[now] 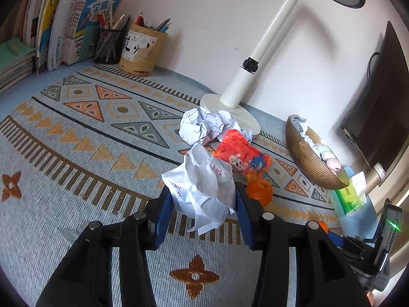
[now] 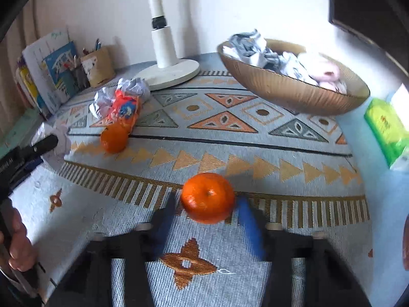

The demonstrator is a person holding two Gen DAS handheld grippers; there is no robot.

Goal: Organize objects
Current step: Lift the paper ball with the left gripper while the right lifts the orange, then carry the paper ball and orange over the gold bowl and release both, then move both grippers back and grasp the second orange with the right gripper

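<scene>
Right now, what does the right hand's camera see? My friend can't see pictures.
The right gripper is closed on a tangerine just above a patterned mat. Beyond lie a second tangerine, crumpled paper, and a brown basket.

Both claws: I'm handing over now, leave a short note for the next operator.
Left claw: shut on a paper ball, held above the mat.
Right claw: pads at a tangerine; blurred, treat as gripped.
Bowl: back right, already holds crumpled paper and soft items.
Left on the mat: second paper ball, snack pack, second tangerine.
Tissue pack lies beside the bowl.
</scene>
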